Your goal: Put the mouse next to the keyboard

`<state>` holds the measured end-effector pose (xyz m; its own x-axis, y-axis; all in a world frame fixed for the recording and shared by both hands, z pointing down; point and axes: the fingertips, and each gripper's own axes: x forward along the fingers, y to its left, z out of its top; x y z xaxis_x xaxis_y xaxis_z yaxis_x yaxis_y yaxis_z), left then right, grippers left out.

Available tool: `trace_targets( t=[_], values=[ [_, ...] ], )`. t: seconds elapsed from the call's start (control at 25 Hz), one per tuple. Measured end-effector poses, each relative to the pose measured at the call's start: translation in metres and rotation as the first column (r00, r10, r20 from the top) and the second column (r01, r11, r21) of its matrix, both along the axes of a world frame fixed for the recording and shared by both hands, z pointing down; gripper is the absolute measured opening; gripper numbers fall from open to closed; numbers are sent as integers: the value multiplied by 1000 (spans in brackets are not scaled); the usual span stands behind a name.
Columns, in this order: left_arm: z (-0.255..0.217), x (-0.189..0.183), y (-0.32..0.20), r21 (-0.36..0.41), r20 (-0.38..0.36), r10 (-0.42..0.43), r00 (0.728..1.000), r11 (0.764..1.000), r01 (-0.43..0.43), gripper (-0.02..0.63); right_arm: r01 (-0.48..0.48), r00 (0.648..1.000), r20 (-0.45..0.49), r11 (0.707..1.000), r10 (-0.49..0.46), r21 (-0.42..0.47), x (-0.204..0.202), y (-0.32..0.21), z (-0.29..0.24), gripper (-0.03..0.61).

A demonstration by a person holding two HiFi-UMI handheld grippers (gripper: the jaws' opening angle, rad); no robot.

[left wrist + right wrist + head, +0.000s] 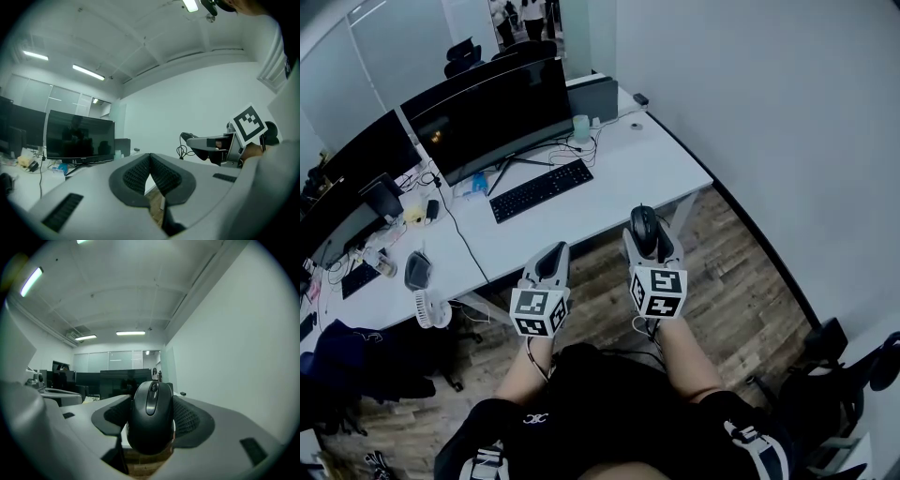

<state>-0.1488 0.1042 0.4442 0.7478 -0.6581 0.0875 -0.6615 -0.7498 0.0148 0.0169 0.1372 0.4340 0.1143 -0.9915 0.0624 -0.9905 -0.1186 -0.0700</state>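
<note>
Head view: a person is facing a white desk (pixel 661 169) and holding a gripper in each hand above a wood floor. The right gripper (pixel 649 236) is carrying a black mouse (pixel 643 223) in the air, near the desk's front edge. A black keyboard (pixel 542 189) is lying on the desk in front of a wide monitor (pixel 492 117), well apart from the mouse. The left gripper (pixel 551 258) is hovering beside the right one.

Left gripper view: its jaws are resting together, tips touching, with nothing between them.

Right gripper view: the jaws are standing wide, with the pads pressing both sides of the mouse and its scroll wheel facing the camera.

The pick-up looks done; carrying the mouse over the desk and setting it down beside the keyboard is what seems to be remaining
</note>
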Motion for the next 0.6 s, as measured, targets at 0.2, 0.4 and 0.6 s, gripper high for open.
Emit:
trace_targets(
  t=[0.2, 0.4, 0.6],
  values=[
    [4, 27, -8, -6, 0, 15, 1000, 1000, -15, 14, -7, 1000, 10, 1000, 7, -7, 24, -7, 5, 295],
    [11, 53, -28, 3, 7, 32, 999, 999, -32, 14, -7, 1000, 16, 1000, 7, 2, 45, -31, 13, 293],
    [21, 82, -76, -5, -1, 24, 1000, 1000, -24, 14, 8, 1000, -1, 1000, -8, 6, 71, -77, 16, 294]
  ],
)
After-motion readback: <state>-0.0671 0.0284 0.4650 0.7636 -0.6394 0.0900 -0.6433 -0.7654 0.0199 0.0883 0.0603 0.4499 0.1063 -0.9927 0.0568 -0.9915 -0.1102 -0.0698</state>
